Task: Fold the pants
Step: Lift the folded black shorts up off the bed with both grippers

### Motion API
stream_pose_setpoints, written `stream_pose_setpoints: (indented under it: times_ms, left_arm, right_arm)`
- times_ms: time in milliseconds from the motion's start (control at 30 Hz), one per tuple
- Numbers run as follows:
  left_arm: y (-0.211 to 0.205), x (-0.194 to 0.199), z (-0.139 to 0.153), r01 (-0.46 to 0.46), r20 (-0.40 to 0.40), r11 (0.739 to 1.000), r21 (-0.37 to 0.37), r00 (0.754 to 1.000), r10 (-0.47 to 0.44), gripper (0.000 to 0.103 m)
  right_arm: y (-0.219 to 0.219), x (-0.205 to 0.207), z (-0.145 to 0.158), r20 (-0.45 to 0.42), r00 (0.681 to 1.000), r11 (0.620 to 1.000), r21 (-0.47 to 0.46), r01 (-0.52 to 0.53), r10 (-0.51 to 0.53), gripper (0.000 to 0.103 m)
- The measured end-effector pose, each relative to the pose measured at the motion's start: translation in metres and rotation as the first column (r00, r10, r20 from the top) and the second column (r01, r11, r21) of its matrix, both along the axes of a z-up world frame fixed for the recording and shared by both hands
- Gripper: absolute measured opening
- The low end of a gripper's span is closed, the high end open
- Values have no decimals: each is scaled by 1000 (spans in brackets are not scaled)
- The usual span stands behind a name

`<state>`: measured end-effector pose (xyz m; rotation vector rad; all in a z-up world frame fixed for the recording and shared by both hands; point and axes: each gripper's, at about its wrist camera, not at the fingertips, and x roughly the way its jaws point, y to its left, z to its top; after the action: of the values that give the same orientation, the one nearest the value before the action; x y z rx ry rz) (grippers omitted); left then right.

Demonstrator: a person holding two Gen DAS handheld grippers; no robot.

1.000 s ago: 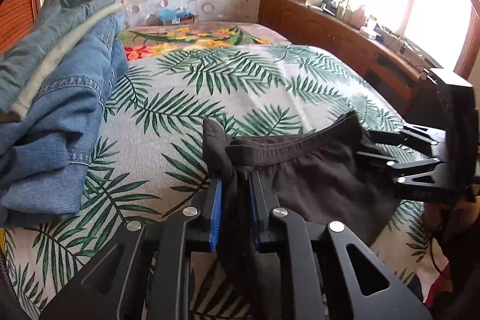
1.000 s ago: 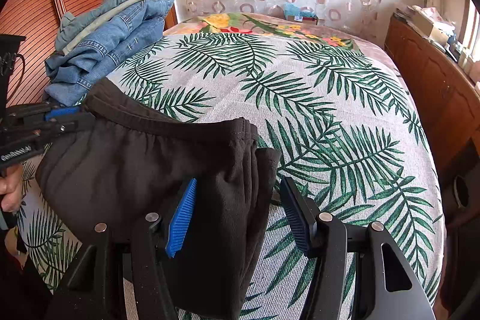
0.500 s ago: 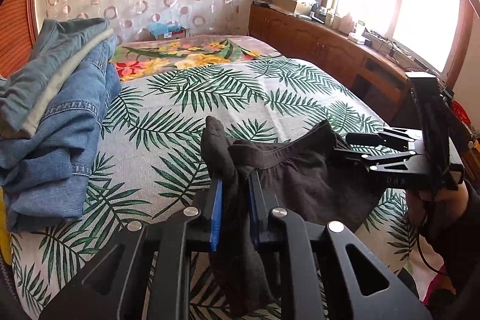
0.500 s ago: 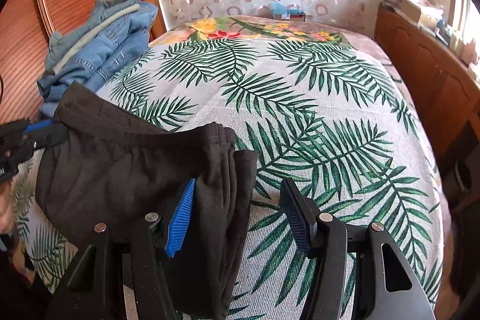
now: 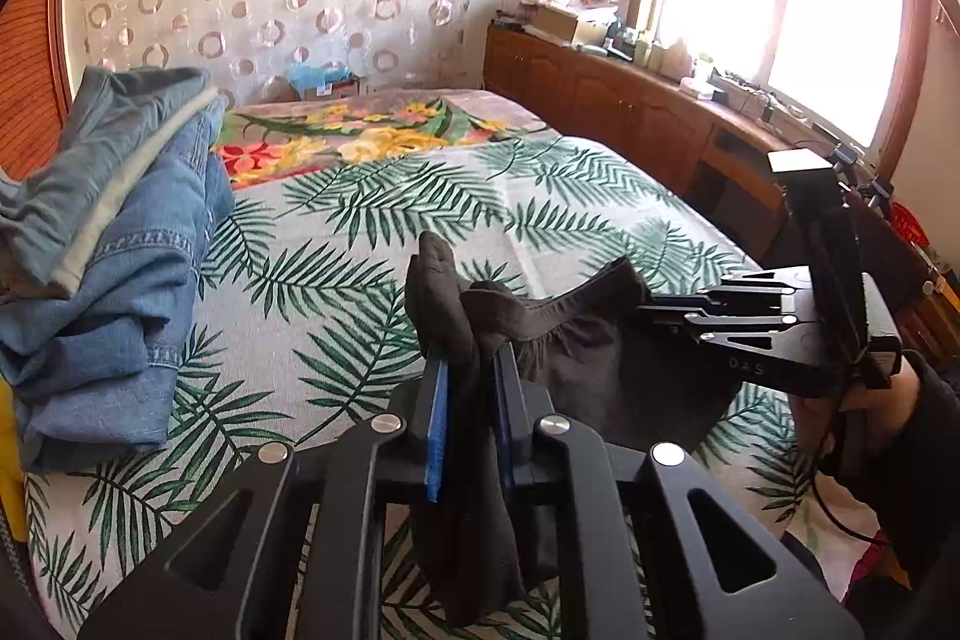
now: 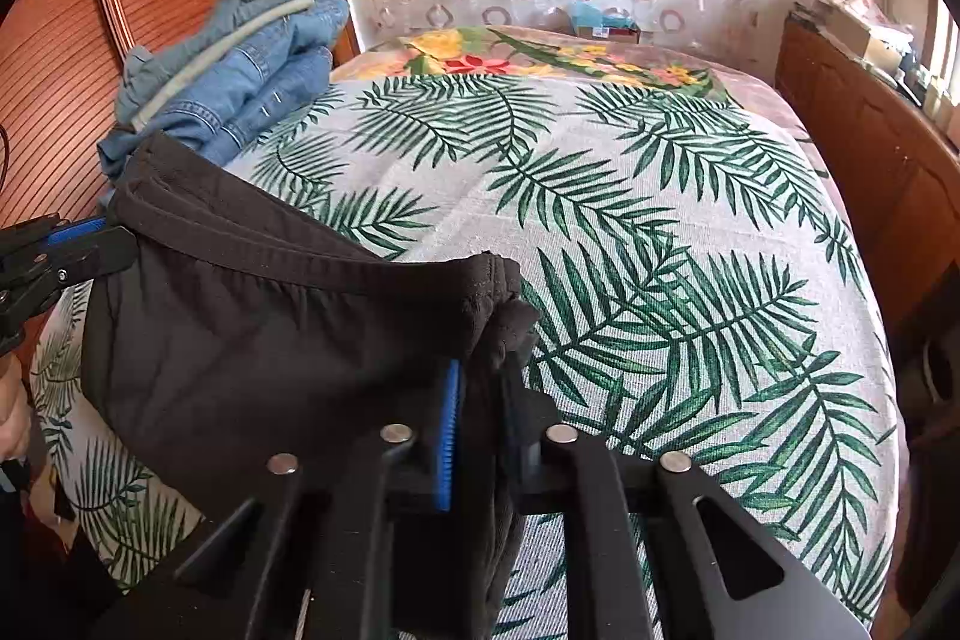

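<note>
The black pants (image 6: 252, 340) hang in the air just above the leaf-print bedspread (image 6: 690, 232), near its front edge. They are held by the waistband (image 6: 288, 250), which runs like a rope from one tool to the other.

The right gripper (image 6: 480, 400) has just squeezed together, and its blue pads now pinch one end of the waistband. The left gripper (image 5: 471, 394) is pinched tight on the other end. In the right wrist view, the left gripper (image 6: 90, 235) sits at about 9 o'clock, so the long line of the waistband goes sideways, from 9 o'clock to the middle. In the left wrist view, the right gripper (image 5: 654, 313) is at about 3 o'clock.

The pant legs drop down below the grippers, toward 6 o'clock, and I cannot see their ends. The open bed lies ahead, at 12 o'clock. I think the next move is to swing the pants forward and lay them flat there. Both hands look about equally near. The pile of blue jeans (image 5: 102, 250) sits at 10 o'clock, so keep away from it.
</note>
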<state>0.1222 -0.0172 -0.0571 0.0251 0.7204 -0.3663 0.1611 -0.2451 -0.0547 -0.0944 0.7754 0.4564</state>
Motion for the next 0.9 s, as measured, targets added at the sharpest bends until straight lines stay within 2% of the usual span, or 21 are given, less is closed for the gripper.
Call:
stream_pose_setpoints:
  times_ms: [467, 900]
  left_arm:
    - [7, -17, 45, -25, 116, 1000, -8, 993, 25, 13]
    - [54, -24, 72, -115, 189, 993, -33, 975, 120, 13]
  right_arm:
    - [-6, -41, 59, 202, 979, 997, 67, -25, 11, 9]
    - [21, -44, 90, 301, 948, 993, 30, -115, 101, 9]
